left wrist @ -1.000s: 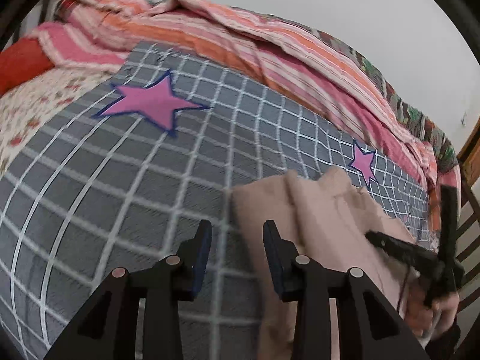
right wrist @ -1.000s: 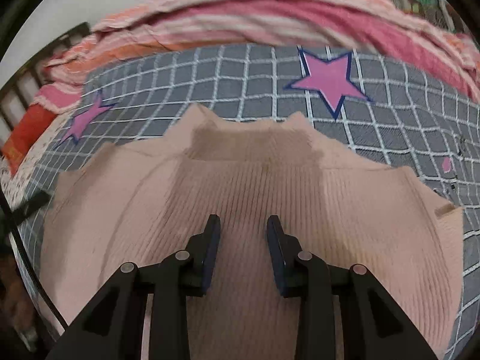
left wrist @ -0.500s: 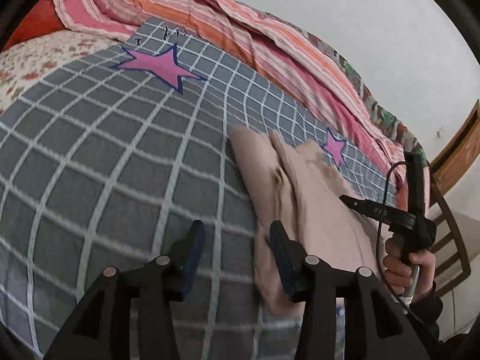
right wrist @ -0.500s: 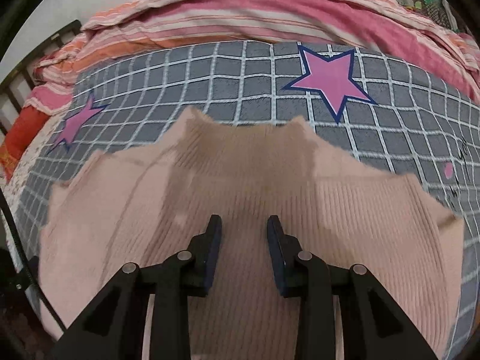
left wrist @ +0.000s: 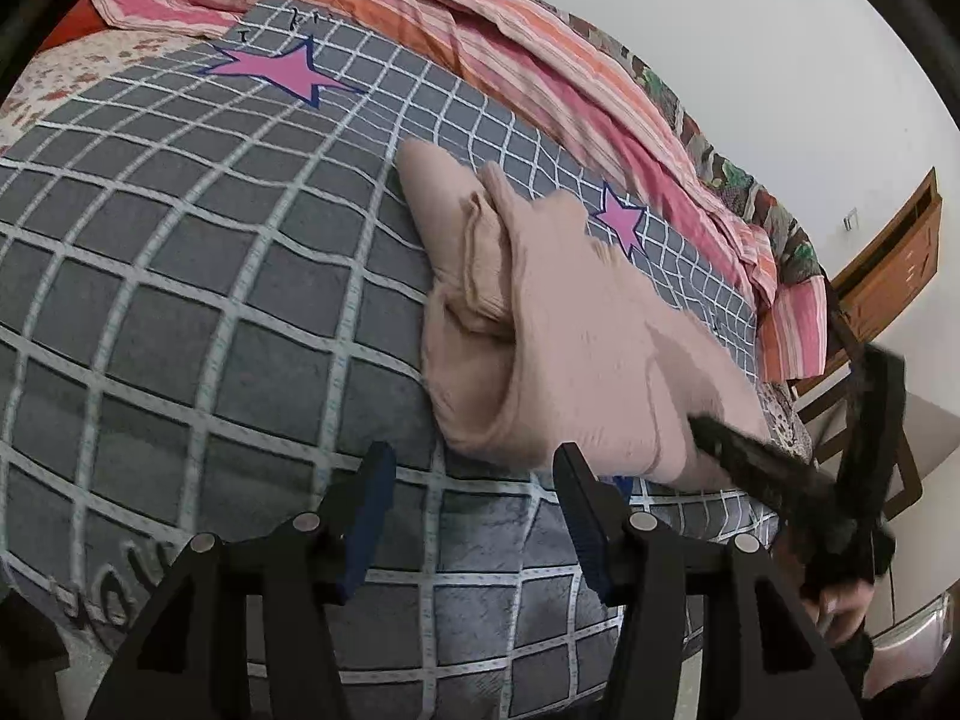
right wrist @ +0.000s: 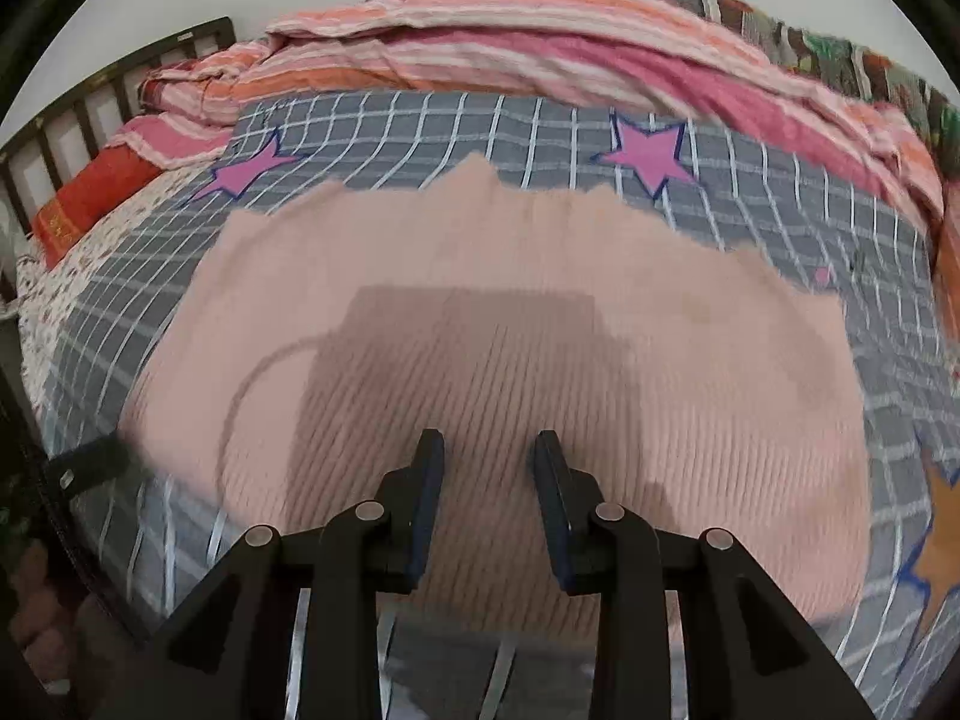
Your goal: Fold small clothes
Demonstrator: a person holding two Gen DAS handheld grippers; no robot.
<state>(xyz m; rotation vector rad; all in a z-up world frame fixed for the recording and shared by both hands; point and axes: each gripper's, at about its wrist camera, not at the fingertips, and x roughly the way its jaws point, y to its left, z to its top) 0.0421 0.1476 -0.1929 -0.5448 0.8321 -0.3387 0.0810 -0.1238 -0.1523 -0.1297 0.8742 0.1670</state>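
A pale pink ribbed knit top [right wrist: 492, 324] lies flat on the grey checked blanket [right wrist: 840, 222], sleeves folded in. In the left wrist view the top [left wrist: 576, 336] shows from its left side, with a folded sleeve on its edge. My left gripper [left wrist: 474, 468] is open and empty, just below the top's lower left corner, over the blanket [left wrist: 180, 276]. My right gripper [right wrist: 487, 450] is open and empty, hovering over the top's lower middle. It also shows in the left wrist view [left wrist: 708, 429], blurred, above the top's right part.
A pink and orange striped quilt [right wrist: 540, 48] is bunched along the far side of the bed. A red pillow [right wrist: 90, 198] and dark bed rail [right wrist: 90, 96] are at the left. A wooden door [left wrist: 894, 264] and a chair [left wrist: 906, 480] stand beyond the bed's right end.
Both grippers have pulled back toward the near edge of the bed. The top now sits farther ahead of each. The left gripper's jaws have opened wider.
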